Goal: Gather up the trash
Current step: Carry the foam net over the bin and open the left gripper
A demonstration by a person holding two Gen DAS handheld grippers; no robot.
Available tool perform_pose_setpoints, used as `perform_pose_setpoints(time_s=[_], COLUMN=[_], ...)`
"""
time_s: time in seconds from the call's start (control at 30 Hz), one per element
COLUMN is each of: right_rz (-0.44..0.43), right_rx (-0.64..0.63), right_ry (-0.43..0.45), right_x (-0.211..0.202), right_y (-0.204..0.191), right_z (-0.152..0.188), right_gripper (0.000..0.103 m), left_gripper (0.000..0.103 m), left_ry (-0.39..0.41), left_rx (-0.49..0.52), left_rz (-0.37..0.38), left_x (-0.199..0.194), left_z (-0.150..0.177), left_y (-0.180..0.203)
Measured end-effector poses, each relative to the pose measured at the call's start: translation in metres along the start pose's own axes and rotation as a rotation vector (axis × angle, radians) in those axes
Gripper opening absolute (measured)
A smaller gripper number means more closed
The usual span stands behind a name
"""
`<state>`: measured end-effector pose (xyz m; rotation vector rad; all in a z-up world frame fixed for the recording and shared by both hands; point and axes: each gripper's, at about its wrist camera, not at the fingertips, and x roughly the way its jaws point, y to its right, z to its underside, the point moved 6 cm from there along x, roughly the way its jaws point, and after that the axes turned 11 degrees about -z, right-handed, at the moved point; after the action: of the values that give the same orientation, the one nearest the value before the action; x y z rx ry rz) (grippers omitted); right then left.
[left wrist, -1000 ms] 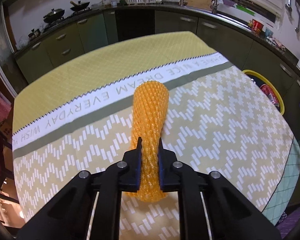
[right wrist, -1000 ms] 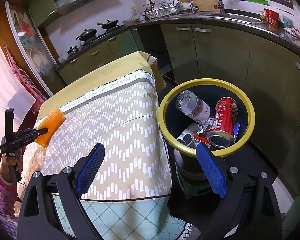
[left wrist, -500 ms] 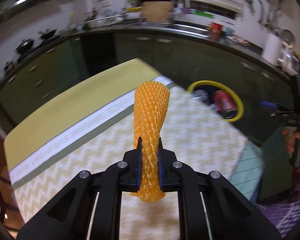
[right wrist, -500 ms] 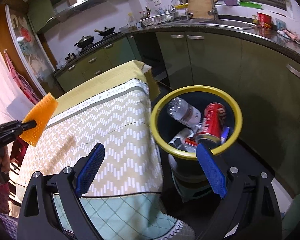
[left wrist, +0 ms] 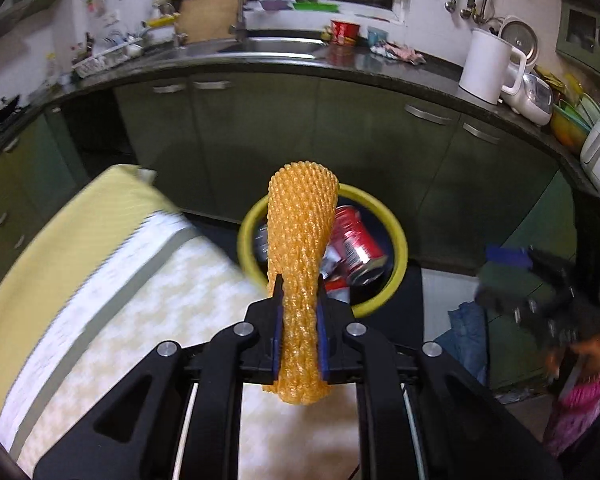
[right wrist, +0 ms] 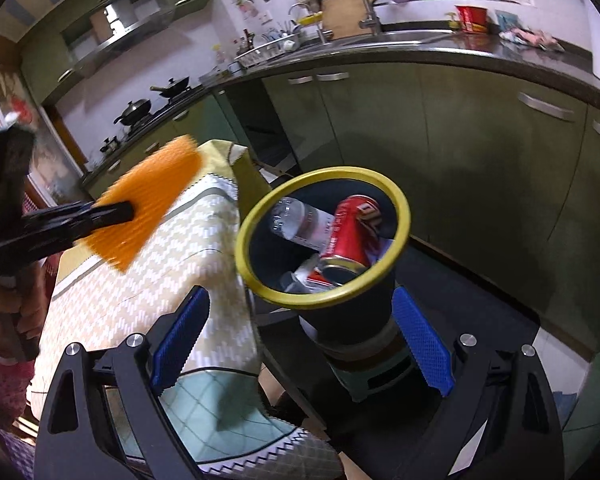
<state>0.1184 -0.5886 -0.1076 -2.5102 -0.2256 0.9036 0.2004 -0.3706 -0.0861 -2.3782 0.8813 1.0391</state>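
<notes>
My left gripper [left wrist: 299,284] is shut on an orange foam net sleeve [left wrist: 302,240] and holds it in the air above the table's end, pointing at the bin. It shows in the right wrist view [right wrist: 116,214] with the sleeve [right wrist: 152,196] blurred. The yellow-rimmed dark trash bin [left wrist: 396,240] stands on the floor past the table and holds a red can [left wrist: 358,240] and a clear bottle [right wrist: 296,218]. My right gripper [right wrist: 300,332] is open and empty, just in front of the bin [right wrist: 324,296].
The table with a yellow zigzag cloth [left wrist: 100,280] lies left of the bin, its edge [right wrist: 220,264] touching or nearly touching the rim. Green kitchen cabinets [left wrist: 340,140] and a dark counter with a sink and a white kettle [left wrist: 486,66] stand behind.
My left gripper has lifted the sleeve off the table and swung it right toward the bin. My right gripper has moved a little closer to the bin, still open.
</notes>
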Motion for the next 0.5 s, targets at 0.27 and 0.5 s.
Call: perform_pose_setpoints(time_s=[0.27,0.5], right_rz=[0.01,0.017], right_rx=[0.048,0.089], right_ry=[0.018,0.019], right_x=[-0.01,-0.012], right_y=[0.026,0.043], right_z=[0.006,0.012], right_gripper=[0.092,0.092], left_gripper=[0.015,0.055], left_ry=[-0.111,-0.164], left_rx=[-0.051,-0.086], left_rz=[0.005,-0.025], left_x=[0.092,0.138], left_z=[-0.028,-0.037], left_y=[0.036,0.048])
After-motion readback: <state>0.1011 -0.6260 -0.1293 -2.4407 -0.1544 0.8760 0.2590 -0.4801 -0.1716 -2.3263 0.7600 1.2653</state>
